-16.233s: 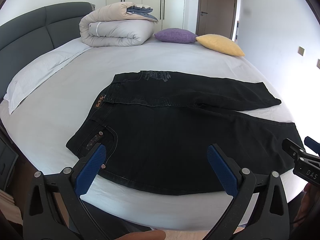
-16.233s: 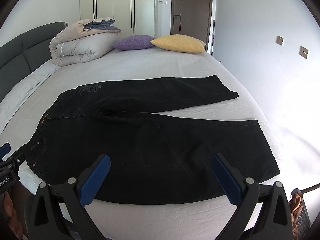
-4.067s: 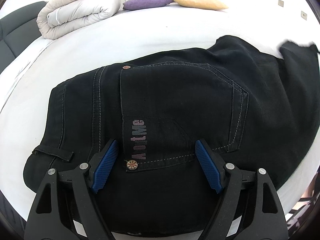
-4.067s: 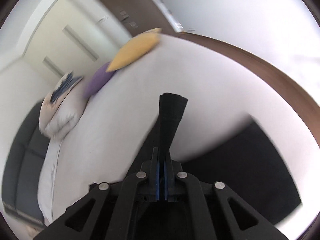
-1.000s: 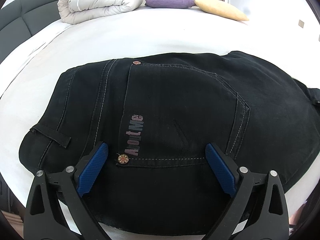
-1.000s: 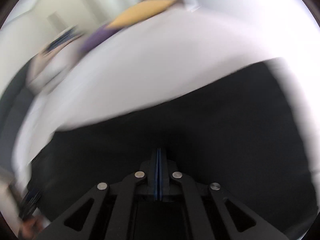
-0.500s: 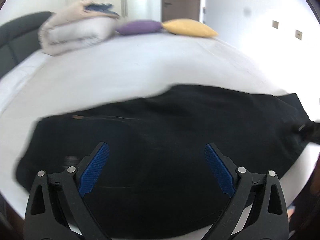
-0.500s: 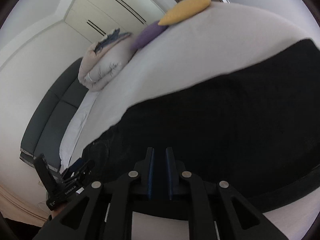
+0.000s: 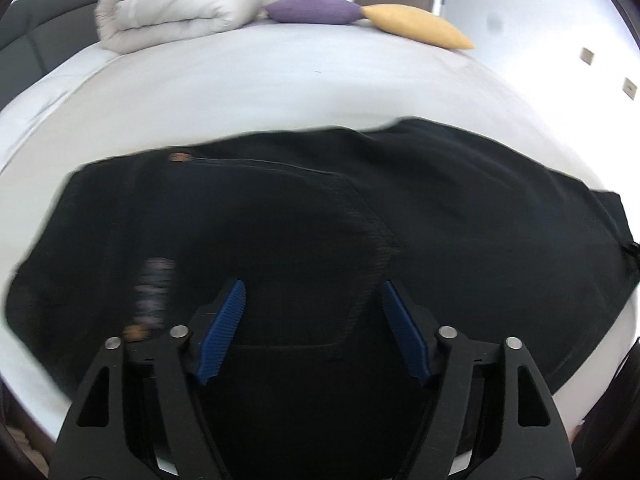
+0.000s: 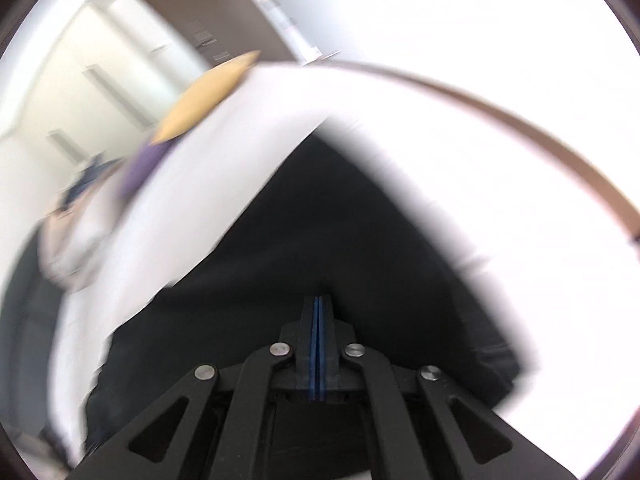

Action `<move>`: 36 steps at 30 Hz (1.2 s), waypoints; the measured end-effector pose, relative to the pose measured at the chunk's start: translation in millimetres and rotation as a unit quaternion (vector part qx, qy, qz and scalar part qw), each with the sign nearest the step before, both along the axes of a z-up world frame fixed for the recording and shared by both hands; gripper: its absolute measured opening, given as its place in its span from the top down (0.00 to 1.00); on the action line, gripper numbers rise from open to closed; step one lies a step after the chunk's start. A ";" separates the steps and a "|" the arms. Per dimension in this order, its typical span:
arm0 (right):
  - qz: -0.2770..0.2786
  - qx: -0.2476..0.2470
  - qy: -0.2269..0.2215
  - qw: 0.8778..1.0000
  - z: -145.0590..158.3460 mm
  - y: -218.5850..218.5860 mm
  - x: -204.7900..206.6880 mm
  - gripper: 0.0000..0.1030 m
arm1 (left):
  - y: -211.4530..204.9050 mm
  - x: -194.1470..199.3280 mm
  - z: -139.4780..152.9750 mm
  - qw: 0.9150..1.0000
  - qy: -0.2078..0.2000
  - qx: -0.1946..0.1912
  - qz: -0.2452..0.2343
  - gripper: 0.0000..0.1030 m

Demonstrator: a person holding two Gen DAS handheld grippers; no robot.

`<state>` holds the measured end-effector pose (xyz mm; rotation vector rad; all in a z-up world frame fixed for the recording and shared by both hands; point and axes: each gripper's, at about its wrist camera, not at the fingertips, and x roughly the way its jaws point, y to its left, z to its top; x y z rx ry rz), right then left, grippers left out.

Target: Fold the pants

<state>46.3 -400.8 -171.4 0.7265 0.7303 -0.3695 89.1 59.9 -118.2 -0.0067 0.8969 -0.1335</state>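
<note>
Pants: black pants [image 9: 440,216] lie flat across the near half of the bed, back pocket [image 9: 304,248] up, stitching blurred.
Pants vs left gripper: left gripper [image 9: 314,320] hangs just above the pocket's lower edge, at 6 o'clock of the cloth; blue pads [image 9: 224,332] stand apart and have just been drawing closer, denim under the gap, no press on it visible.
Pants vs right gripper: right gripper [image 10: 318,344] sits at 6 o'clock of its blurred view, pads pressed together; black cloth [image 10: 340,240] rises from their tips toward 12; whether any cloth is pinched between them, cannot tell.
Bed: white sheet [image 9: 280,80] bare beyond the pants.
Far edge, 12 o'clock: purple cushion [image 9: 316,9] touching yellow cushion [image 9: 416,30].
11 o'clock: rolled beige duvet [image 9: 176,12], a folded blue garment on top.
9 to 10 o'clock: dark headboard [image 9: 36,36].
In the way: nothing lies on the pants.
</note>
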 end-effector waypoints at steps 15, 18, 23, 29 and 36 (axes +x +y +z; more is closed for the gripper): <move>0.426 0.192 0.021 0.884 14.1 307.0 230.5 0.91 | 29.3 88.9 -18.9 1.000 0.018 -0.019 -0.008 0.44; 0.415 0.200 0.067 0.885 -31.1 318.8 244.2 0.96 | 27.6 87.5 -26.0 1.000 0.006 -0.015 -0.013 0.44; 0.375 0.237 0.053 0.895 -43.2 315.0 272.7 1.00 | 29.4 93.5 -35.4 0.999 -0.005 -0.030 -0.012 0.44; 0.259 0.190 0.014 0.947 -23.7 269.1 256.7 0.96 | 31.3 91.3 -27.8 0.999 -0.005 -0.035 -0.010 0.44; 0.355 0.205 0.014 0.912 -23.9 285.8 167.3 0.88 | -21.8 60.7 23.7 0.998 -0.031 -0.032 -0.054 0.44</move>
